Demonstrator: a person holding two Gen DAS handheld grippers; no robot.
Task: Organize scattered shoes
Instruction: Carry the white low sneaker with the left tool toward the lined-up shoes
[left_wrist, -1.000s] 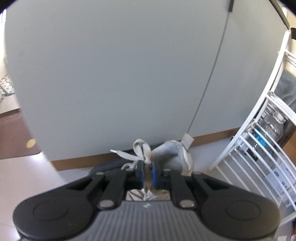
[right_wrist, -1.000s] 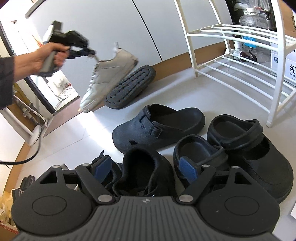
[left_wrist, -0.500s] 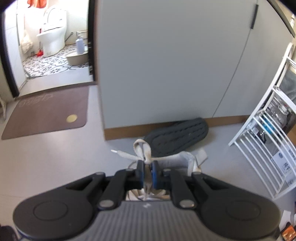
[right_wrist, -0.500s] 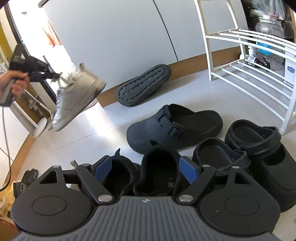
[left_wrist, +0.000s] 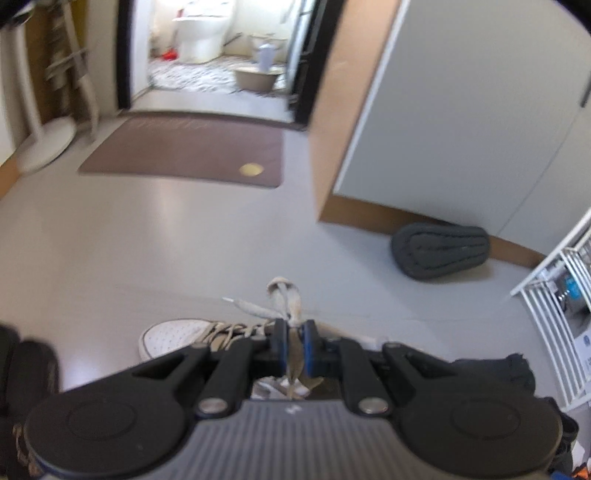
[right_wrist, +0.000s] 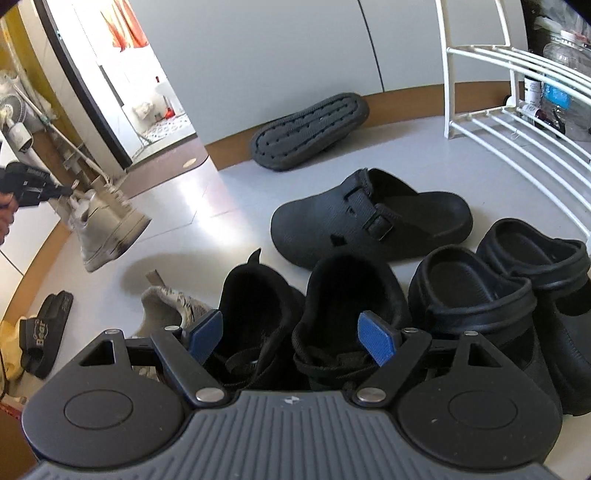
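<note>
Left claw (left_wrist: 293, 345) pinches the white sneaker (right_wrist: 107, 225) by its lace, dangling above the floor; the lace may slip and drop it. Right claw (right_wrist: 291, 332) hangs spread over black shoes (right_wrist: 306, 306).

clog (right_wrist: 371, 221) behind sneaker pair (right_wrist: 314, 317), rack (right_wrist: 517, 110) right, overturned sole (right_wrist: 310, 131) against wall

From my left wrist view, the white sneaker (left_wrist: 173, 334) is mostly hidden behind the left gripper (left_wrist: 293, 345); I see only its toe. The background is motion-blurred. In my right wrist view, the hand (right_wrist: 4, 218) is cut off by the frame edge, and the two black sneakers (right_wrist: 306, 314) disappear below the right gripper (right_wrist: 291, 334).
</note>
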